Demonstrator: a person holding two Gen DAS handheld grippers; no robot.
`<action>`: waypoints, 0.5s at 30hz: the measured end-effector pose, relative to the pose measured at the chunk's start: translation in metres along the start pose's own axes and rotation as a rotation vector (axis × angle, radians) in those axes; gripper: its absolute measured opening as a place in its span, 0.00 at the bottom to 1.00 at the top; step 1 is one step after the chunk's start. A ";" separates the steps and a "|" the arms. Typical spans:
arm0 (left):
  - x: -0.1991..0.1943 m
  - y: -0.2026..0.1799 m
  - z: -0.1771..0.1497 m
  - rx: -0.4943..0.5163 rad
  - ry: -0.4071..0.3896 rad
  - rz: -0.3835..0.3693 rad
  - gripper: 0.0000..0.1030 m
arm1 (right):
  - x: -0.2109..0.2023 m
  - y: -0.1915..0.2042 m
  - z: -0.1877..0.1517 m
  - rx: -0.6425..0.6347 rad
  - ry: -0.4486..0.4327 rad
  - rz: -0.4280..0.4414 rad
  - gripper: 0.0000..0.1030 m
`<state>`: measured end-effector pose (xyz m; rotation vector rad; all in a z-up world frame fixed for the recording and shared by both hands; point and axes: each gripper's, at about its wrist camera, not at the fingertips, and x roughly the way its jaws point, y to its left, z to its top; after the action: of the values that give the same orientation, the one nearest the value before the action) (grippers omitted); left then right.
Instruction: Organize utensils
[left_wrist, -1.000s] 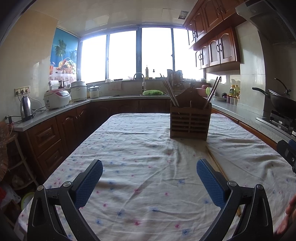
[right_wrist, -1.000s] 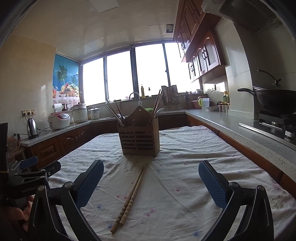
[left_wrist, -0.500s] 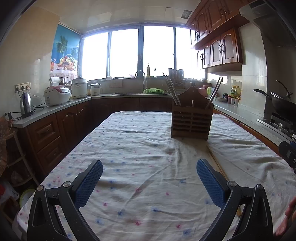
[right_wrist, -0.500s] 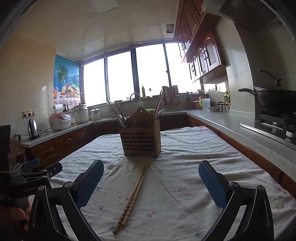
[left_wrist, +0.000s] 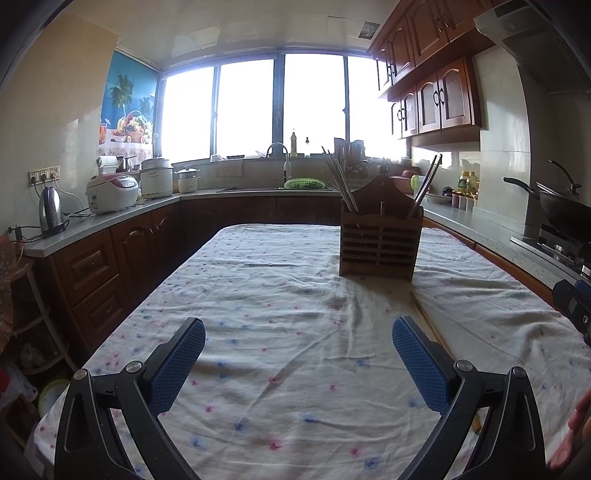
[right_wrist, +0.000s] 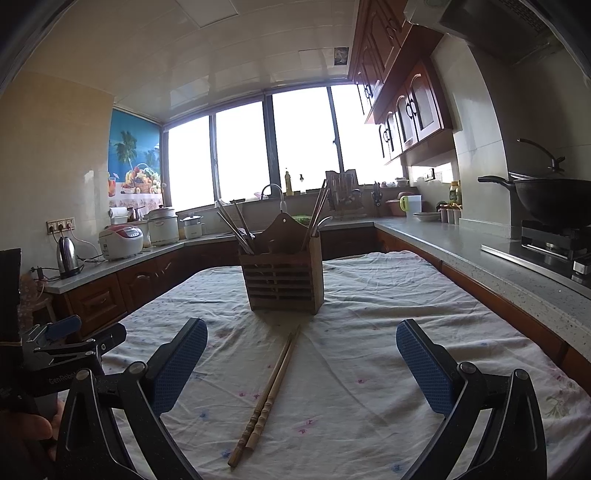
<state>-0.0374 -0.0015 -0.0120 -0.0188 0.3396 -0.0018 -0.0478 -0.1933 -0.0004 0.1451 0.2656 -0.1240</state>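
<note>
A pair of wooden chopsticks (right_wrist: 271, 391) lies on the flowered tablecloth (right_wrist: 369, 350), pointing toward a slatted wooden utensil holder (right_wrist: 284, 284) that stands upright with several chopsticks and utensils in it. My right gripper (right_wrist: 301, 363) is open and empty, low over the cloth, with the chopsticks between its fingers. My left gripper (left_wrist: 299, 358) is open and empty over bare cloth; in its view the holder (left_wrist: 380, 247) is ahead to the right and the chopsticks (left_wrist: 430, 325) run partly hidden behind its right finger.
Counters run round the table. A kettle (left_wrist: 51, 212) and rice cookers (left_wrist: 112, 192) stand on the left counter, a sink with a green basket (left_wrist: 304, 183) at the back, a wok (right_wrist: 554, 197) on the stove at right. The left gripper shows at the right view's left edge (right_wrist: 66, 350).
Both grippers have crept slightly forward and lower toward the table. The chopsticks and holder have not moved, and both grippers stay open.
</note>
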 end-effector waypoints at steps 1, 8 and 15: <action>-0.001 0.000 0.000 0.002 -0.002 -0.001 0.99 | 0.000 0.000 0.000 0.001 -0.001 0.001 1.00; -0.003 -0.003 -0.002 0.014 -0.013 0.006 0.99 | 0.000 0.000 0.000 0.001 0.000 0.002 1.00; -0.003 -0.003 -0.001 0.010 -0.012 0.004 0.99 | 0.001 0.001 0.002 0.004 0.003 0.010 1.00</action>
<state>-0.0407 -0.0046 -0.0122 -0.0082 0.3280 0.0005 -0.0460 -0.1925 0.0013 0.1504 0.2677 -0.1143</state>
